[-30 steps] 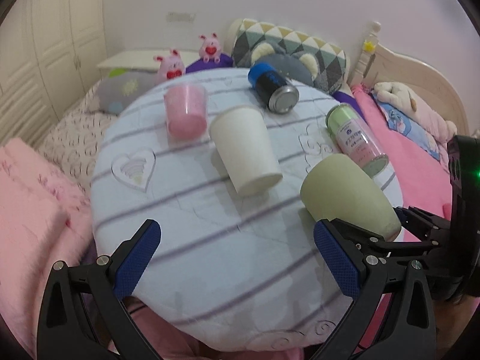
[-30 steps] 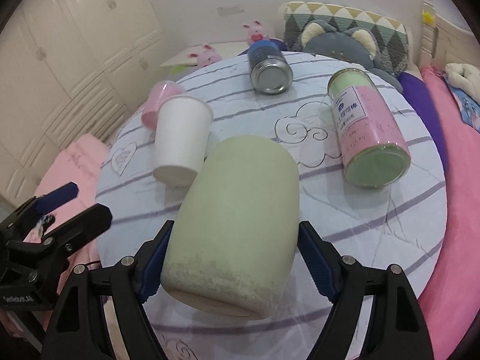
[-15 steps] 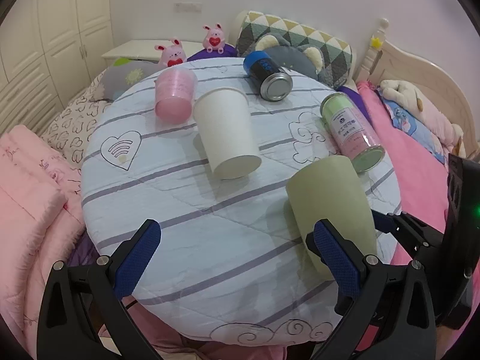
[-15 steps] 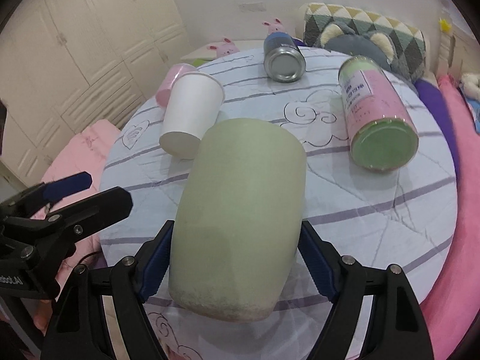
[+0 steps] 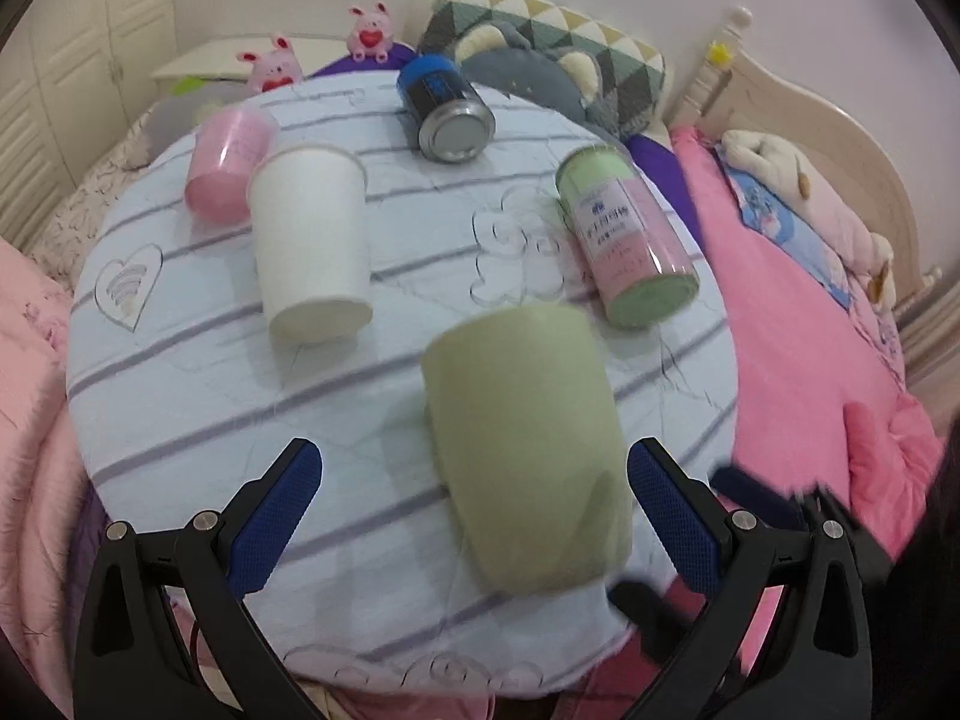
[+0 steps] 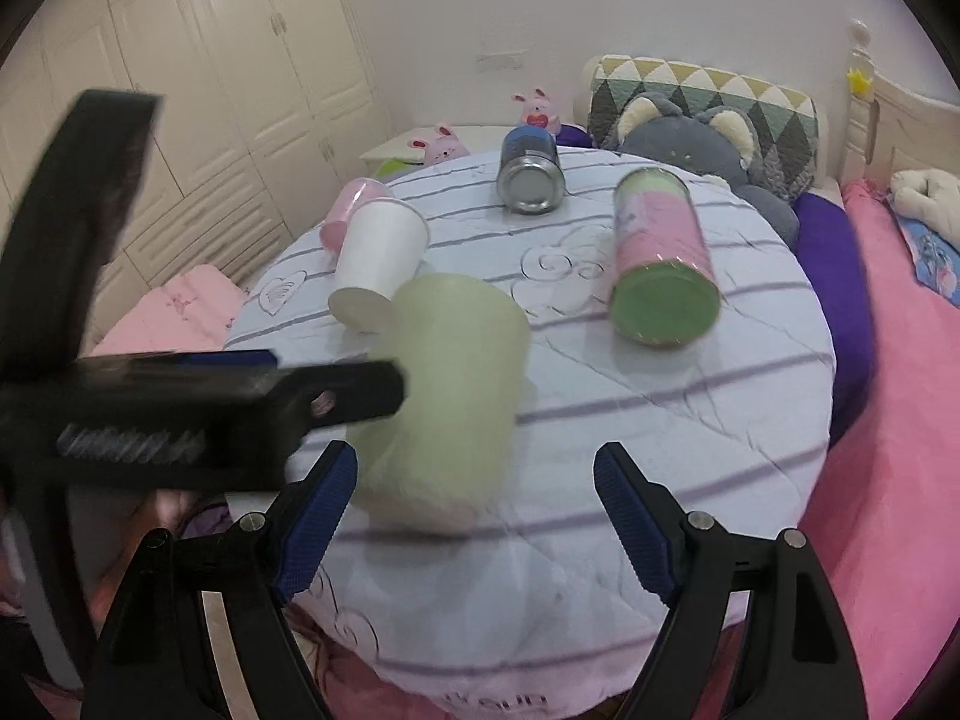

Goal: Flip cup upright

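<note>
A pale green cup (image 5: 528,444) lies on its side near the front edge of the round table (image 5: 180,396), base toward me. My left gripper (image 5: 474,516) is open, its blue pads either side of the cup's near end without touching. In the right wrist view the cup (image 6: 444,396) lies left of centre. My right gripper (image 6: 474,516) is open and empty, pulled back from the cup. The left gripper's black body (image 6: 180,408) crosses in front of the cup there, blurred.
A white paper cup (image 5: 312,252), a pink cup (image 5: 225,162), a blue can (image 5: 447,111) and a pink-green canister (image 5: 630,246) lie on their sides on the table. Pink bedding (image 5: 810,360) lies right, pillows and plush toys behind.
My right gripper has opened, let go of the green cup and drawn back. My left gripper has swung right so its open fingers now flank the cup.
</note>
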